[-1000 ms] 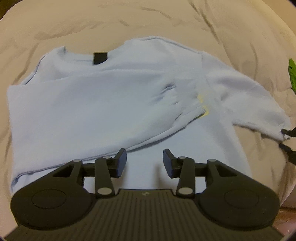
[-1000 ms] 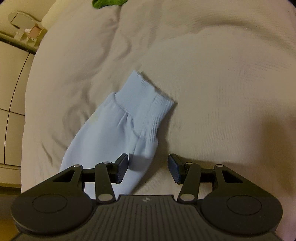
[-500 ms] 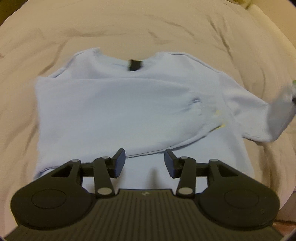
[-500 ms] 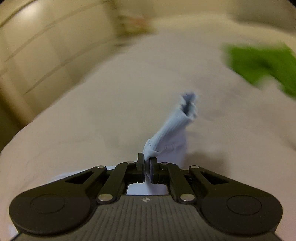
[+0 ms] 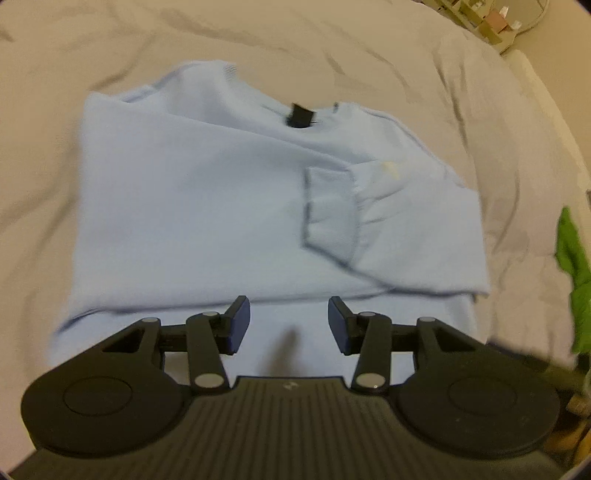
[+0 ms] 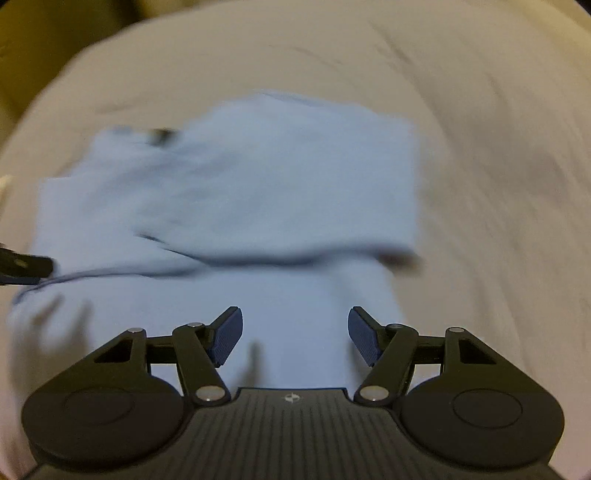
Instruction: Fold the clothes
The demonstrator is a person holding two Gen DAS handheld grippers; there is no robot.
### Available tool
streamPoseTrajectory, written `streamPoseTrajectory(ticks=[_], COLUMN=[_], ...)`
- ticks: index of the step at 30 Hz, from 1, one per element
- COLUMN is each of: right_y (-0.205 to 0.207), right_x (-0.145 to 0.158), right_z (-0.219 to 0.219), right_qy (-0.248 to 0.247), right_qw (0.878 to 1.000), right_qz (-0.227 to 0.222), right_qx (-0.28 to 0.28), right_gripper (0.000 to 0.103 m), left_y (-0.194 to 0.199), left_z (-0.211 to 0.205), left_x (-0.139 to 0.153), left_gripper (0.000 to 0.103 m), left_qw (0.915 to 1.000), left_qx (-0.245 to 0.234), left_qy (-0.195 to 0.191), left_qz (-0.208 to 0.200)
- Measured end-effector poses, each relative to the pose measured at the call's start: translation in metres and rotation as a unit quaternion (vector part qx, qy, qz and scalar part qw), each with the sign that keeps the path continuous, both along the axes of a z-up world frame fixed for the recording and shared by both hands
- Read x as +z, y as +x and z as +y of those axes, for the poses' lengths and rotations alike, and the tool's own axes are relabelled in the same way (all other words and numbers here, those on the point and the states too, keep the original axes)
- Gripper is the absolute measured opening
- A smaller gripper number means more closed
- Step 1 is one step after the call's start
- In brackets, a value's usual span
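Observation:
A light blue sweatshirt (image 5: 192, 206) lies flat on the beige bedcover, with both sleeves folded across its body. The right sleeve's ribbed cuff (image 5: 328, 214) rests near the middle of the chest. A black neck label (image 5: 300, 115) marks the collar at the far side. My left gripper (image 5: 288, 325) hovers open over the hem, nothing between its fingers. In the blurred right wrist view the same sweatshirt (image 6: 236, 199) fills the centre, and my right gripper (image 6: 295, 336) stands open above its lower part, holding nothing. The left gripper's tip (image 6: 26, 266) shows at that view's left edge.
The beige bedcover (image 5: 424, 74) spreads wrinkled all around the sweatshirt. A green garment (image 5: 576, 273) lies at the right edge of the bed. Small items sit on a shelf (image 5: 491, 18) beyond the bed's far right corner.
My right gripper shut on the right sleeve's cuff, carried it over the body and let go; it is now open. The left gripper drifted, staying open.

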State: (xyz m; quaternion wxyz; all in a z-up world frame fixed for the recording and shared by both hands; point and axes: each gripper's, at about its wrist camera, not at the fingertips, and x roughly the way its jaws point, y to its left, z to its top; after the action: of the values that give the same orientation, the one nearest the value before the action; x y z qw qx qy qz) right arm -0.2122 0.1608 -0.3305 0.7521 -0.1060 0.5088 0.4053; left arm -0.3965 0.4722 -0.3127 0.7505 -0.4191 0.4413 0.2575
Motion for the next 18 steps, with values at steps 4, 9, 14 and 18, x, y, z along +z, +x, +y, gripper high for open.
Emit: streamPoseTrajectory(ticks=[4, 9, 14, 18], right_y=[0.017, 0.041, 0.067, 0.082], right_x=[-0.027, -0.054, -0.060, -0.052], right_z=[-0.018, -0.031, -0.025, -0.015], right_qy=[-0.054, -0.095, -0.087, -0.077], right_qw=[0.997, 0.991, 0.991, 0.992], right_qz=[0.024, 0.043, 0.034, 0.027], right_qx=[-0.043, -0.083, -0.097, -0.100], right_gripper=[0.066, 0.066, 0.066, 0.066], left_y=[0.040, 0.073, 0.086, 0.046], left_z=[0.018, 0.027, 0.016, 0.011], left_x=[-0.029, -0.063, -0.059, 0.009], left_gripper=[0.048, 0.045, 0.007, 0.000], left_qw=[0.9994, 0.9989, 0.9990, 0.9889], left_qx=[0.033, 0.041, 0.018, 0.048], left_qy=[-0.008, -0.020, 0.036, 0.114], left_qz=[-0.010, 0.000, 0.020, -0.083])
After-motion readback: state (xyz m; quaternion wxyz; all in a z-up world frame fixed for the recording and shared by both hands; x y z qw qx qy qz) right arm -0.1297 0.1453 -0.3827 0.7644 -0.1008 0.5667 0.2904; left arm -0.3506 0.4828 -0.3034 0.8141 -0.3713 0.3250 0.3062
